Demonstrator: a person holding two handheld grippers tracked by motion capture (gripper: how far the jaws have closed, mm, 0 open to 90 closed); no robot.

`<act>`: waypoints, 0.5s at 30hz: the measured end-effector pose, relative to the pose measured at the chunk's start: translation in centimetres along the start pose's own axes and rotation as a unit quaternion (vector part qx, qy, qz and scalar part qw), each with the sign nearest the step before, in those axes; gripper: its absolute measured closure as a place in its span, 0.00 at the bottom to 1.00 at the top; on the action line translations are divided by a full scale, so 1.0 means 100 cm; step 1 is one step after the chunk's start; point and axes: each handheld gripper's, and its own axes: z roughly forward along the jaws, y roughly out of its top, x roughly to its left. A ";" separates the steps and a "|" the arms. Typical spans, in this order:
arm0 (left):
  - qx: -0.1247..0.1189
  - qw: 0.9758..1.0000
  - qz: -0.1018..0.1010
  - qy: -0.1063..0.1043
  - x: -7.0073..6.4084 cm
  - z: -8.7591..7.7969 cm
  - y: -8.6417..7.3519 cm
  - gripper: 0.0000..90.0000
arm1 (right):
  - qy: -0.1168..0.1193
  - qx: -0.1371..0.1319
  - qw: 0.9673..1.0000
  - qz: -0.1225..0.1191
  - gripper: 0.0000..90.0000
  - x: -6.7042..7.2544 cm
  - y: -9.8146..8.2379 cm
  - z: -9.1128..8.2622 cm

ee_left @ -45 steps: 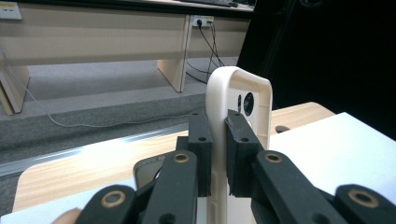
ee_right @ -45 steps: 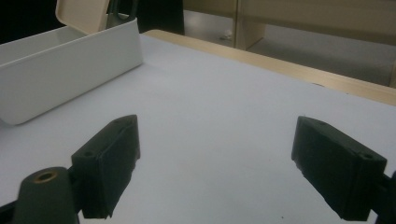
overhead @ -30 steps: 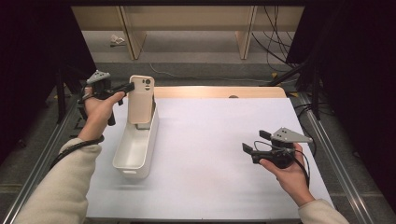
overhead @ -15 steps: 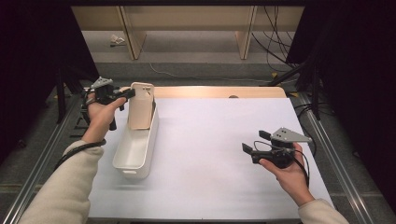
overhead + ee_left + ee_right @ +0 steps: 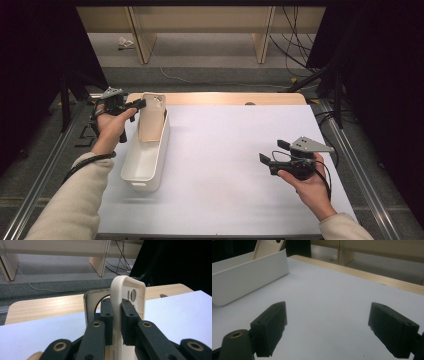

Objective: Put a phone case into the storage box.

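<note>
A cream phone case (image 5: 151, 117) with a camera cut-out stands upright in the far end of a white oblong bin (image 5: 141, 182). My left gripper (image 5: 140, 104) is shut on the case's edge, reaching in from the bin's left side. In the left gripper view the black pads (image 5: 128, 315) pinch the case (image 5: 130, 290) on both sides. My right gripper (image 5: 273, 152) rests low over the white table surface at the right, open with nothing between its jaws. Its own view looks across the table from between the spread jaws (image 5: 327, 325) toward the bin (image 5: 249, 275) and the case (image 5: 265, 246).
A white mat (image 5: 235, 150) covers the table, with a wooden strip (image 5: 225, 98) along its far edge. Beyond stand wooden shelf legs (image 5: 263, 37) and loose cables (image 5: 295, 45) on the floor. Metal rails (image 5: 350, 160) run along both sides.
My left gripper has sunk with the phone case, bringing the case lower into the far end of the bin. The right gripper has stayed in place.
</note>
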 end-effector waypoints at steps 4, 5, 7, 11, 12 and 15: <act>0.001 1.000 -0.001 0.003 0.001 0.002 -0.002 0.90 | 0.000 0.001 1.000 0.000 0.18 0.000 0.000 0.000; 0.002 1.000 -0.002 0.003 0.001 0.002 -0.003 0.90 | 0.000 0.001 1.000 0.000 0.18 0.000 0.000 0.000; 0.005 1.000 -0.002 0.005 0.002 0.004 -0.004 0.89 | 0.000 0.001 1.000 0.001 0.18 0.000 0.000 0.000; 0.008 1.000 -0.003 0.009 0.005 0.006 -0.006 0.88 | 0.001 0.000 1.000 0.001 0.18 0.000 0.000 0.000; 0.011 1.000 -0.001 0.012 0.005 0.006 -0.006 0.88 | 0.001 0.000 1.000 0.001 0.18 0.000 0.000 0.000; 0.017 1.000 0.005 0.020 0.005 0.007 -0.008 0.86 | 0.002 0.001 1.000 0.000 0.18 0.000 0.000 0.000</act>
